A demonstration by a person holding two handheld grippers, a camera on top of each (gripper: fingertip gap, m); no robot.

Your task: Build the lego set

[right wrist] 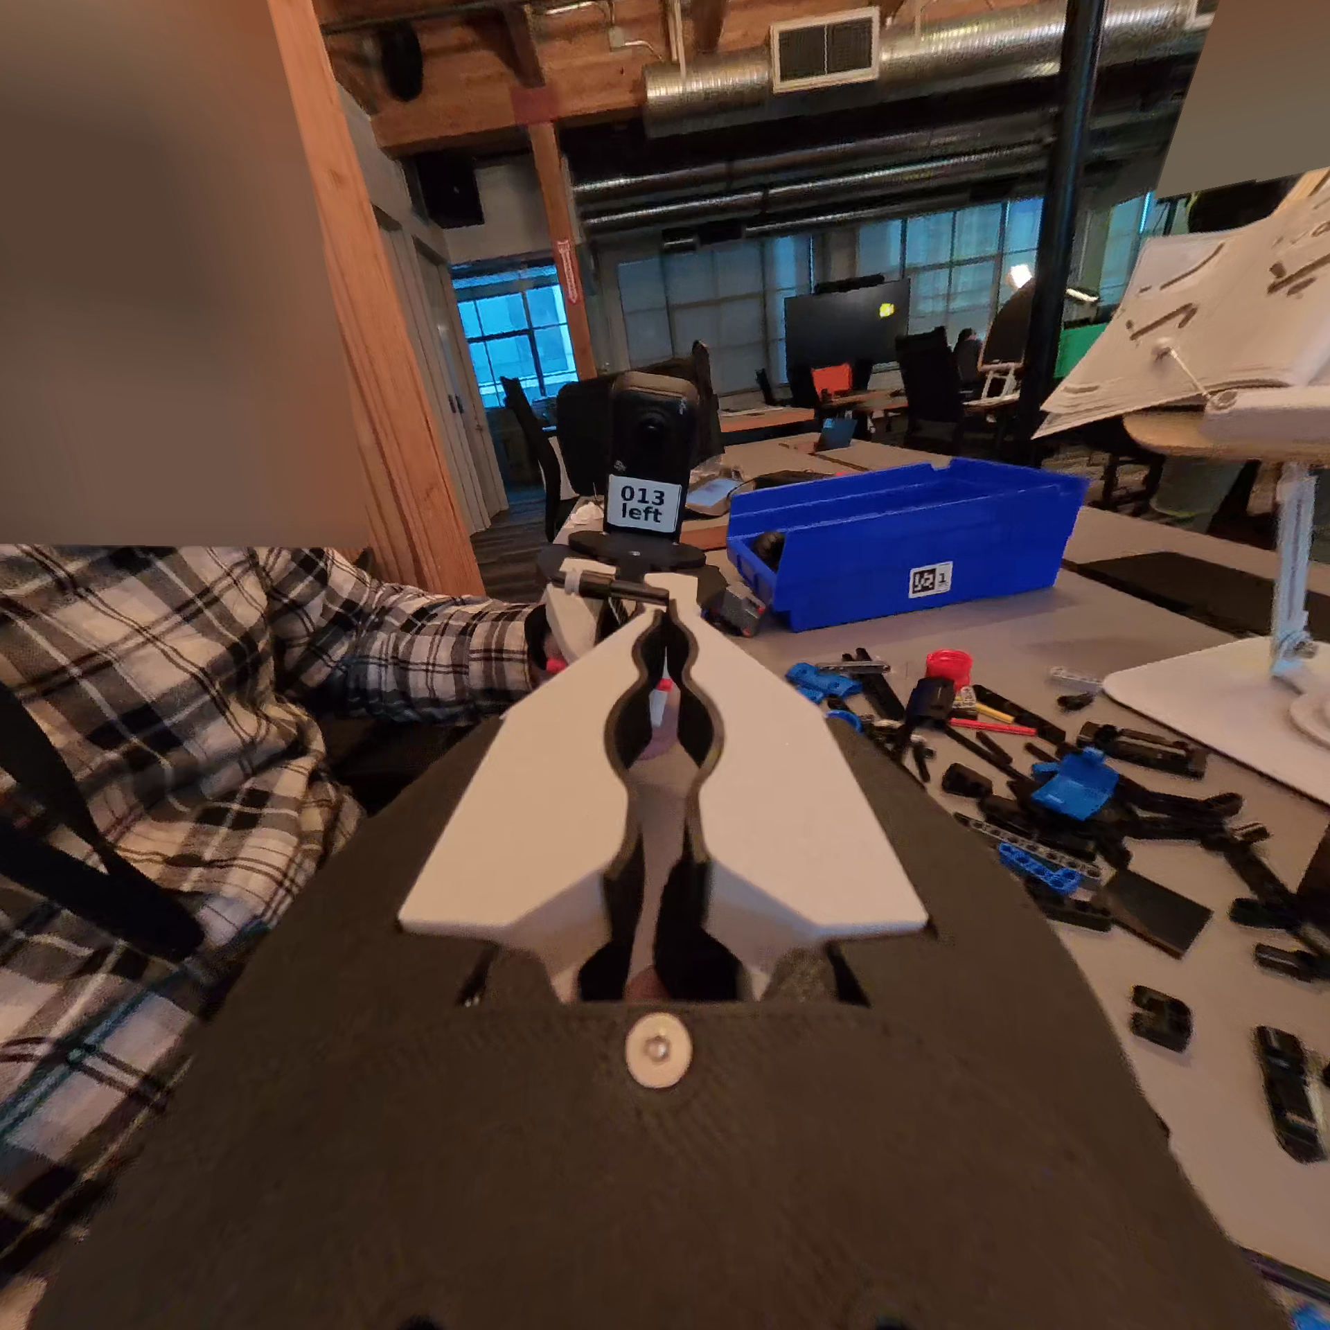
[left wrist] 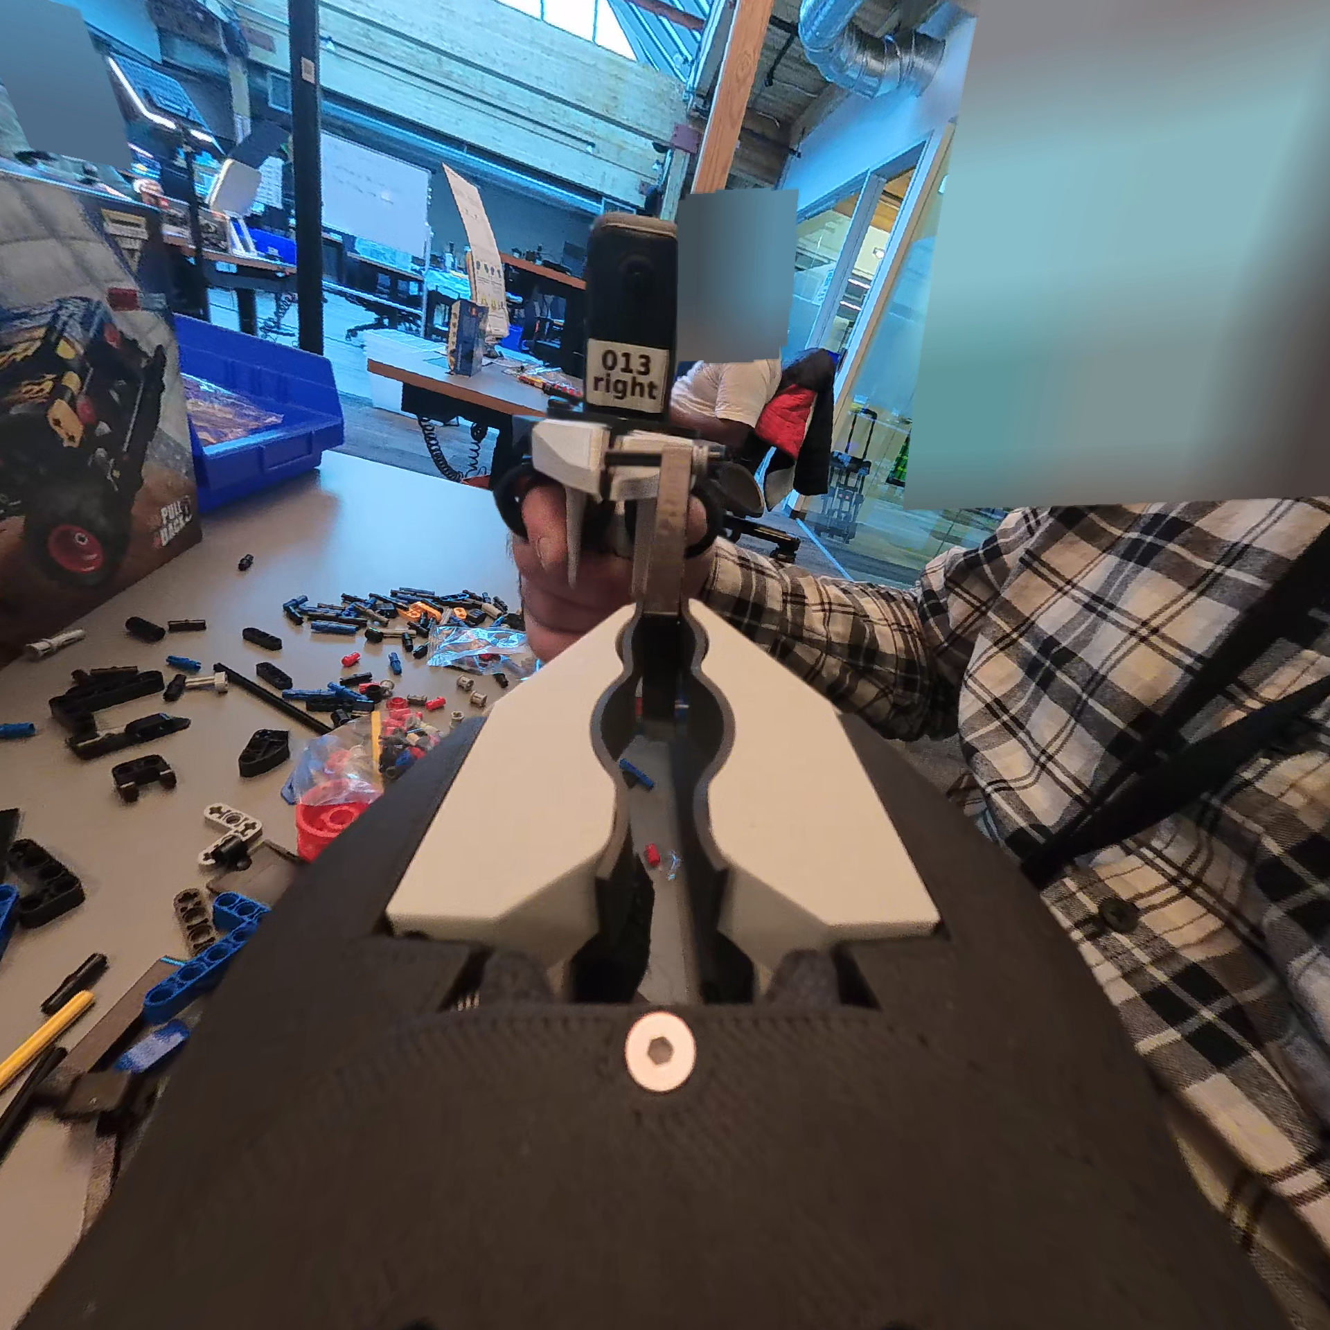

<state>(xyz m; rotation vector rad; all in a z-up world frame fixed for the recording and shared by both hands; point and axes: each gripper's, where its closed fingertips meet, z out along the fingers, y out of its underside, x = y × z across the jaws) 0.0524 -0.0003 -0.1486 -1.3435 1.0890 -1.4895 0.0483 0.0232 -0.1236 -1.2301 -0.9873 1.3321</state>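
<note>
Grey beam [left wrist: 660, 532] is light, stiff, slick plastic: your left tool [left wrist: 658, 620] pinches its near end, your right tool [right wrist: 666, 615] clenches the black axle [right wrist: 626, 589]; grip squarely.

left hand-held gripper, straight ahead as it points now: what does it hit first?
Most likely the right hand-held gripper, raised directly opposite, tips nearly meeting the left hand-held gripper. Depth between them is unclear.

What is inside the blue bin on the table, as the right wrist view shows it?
At the near end of the blue bin, one dark rounded object shows above the rim. The bin's walls hide the rest of the inside.
</note>
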